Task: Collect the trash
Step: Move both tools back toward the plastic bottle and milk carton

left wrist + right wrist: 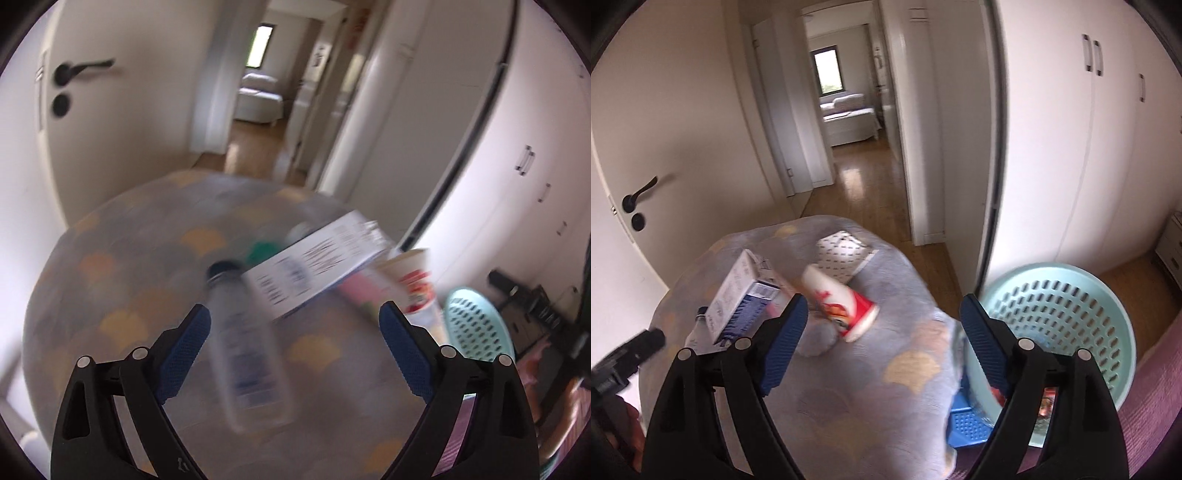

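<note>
Trash is mostly uncollected, as I read it: on the grey patterned blanket (pixel 871 373) I see a clear plastic bottle (pixel 247 347) with a dark cap, a white carton (pixel 314 266) lying across it, a red-and-white paper cup (pixel 842 302) tipped on its side, and a perforated white sheet (pixel 842 254) toward the upper middle of the right wrist view. Something pink peeks out under the carton in the left wrist view, too blurred to name. The mint laundry basket (pixel 1108 306) stands on the floor at the lower right of the right view, just beside the blanket's edge; a few coloured scraps seem to lie inside it, so I judge the job only begun.

My left gripper (pixel 295 325) is spread wide and empty, angled down over the bottle, which lies between the jaws without touching them. My right gripper (pixel 882 321) is likewise released and empty, tilted down over the blanket, cup just above its left finger.
</note>
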